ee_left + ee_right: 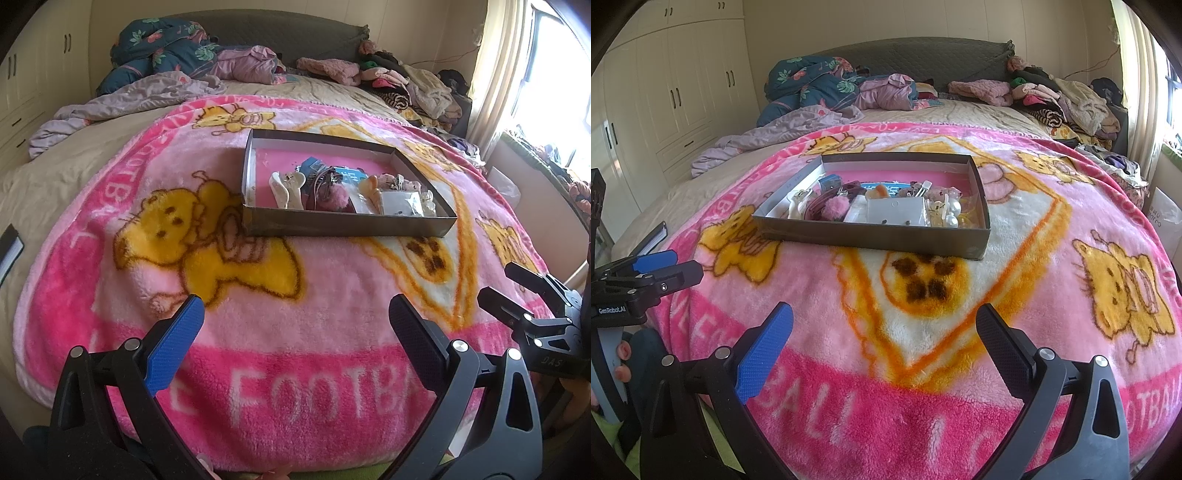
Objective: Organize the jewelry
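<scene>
The left tongs [295, 321] are spread wide and hold nothing, hovering above the pink blanket [258, 332] at the near end of the bed. The right tongs [884, 325] are likewise spread wide and empty, over the same blanket. A shallow dark box [871, 236] sits on the blanket ahead of both. Inside it lies a jumble of jewelry: a pink pompom [833, 208], a white hair clip [286, 192], white cards [894, 210] and pearl beads [953, 214], crowded toward the near wall; the far pink floor is bare. Both tongs point toward the box, side by side and well short of it. Fingertips [622, 350] grip the left handle.
</scene>
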`<state>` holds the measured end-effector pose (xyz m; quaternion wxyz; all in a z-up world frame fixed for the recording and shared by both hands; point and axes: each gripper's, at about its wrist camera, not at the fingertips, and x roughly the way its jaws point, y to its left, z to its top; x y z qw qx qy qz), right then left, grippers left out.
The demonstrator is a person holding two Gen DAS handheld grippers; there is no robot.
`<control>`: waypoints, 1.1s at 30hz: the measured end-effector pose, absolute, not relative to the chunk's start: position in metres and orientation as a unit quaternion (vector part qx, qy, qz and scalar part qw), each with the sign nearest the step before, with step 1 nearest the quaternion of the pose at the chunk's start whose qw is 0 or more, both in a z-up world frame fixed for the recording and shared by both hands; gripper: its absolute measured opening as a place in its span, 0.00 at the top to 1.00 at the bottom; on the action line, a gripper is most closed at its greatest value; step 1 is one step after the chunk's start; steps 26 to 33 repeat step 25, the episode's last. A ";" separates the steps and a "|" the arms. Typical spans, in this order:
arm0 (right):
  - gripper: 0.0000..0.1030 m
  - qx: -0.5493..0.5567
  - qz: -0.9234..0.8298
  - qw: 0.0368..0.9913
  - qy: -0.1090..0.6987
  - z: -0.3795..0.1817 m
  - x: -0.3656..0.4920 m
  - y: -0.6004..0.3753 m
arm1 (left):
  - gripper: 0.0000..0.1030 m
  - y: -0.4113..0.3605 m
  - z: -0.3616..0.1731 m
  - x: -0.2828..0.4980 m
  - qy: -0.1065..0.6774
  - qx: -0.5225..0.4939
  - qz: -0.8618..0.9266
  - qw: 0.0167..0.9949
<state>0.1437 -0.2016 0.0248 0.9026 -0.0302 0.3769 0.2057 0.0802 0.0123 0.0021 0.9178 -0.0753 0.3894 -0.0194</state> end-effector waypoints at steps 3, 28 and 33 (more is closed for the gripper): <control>0.06 -0.031 0.205 0.902 0.378 0.025 0.144 -0.201 | 0.11 0.016 -0.001 0.079 0.391 -0.085 -0.027 0.916; 0.06 0.001 0.061 0.923 0.380 0.003 0.239 -0.299 | 0.11 0.128 -0.030 0.142 0.407 -0.134 0.134 0.893; 0.06 0.001 0.061 0.923 0.380 0.003 0.239 -0.299 | 0.11 0.128 -0.030 0.142 0.407 -0.134 0.134 0.893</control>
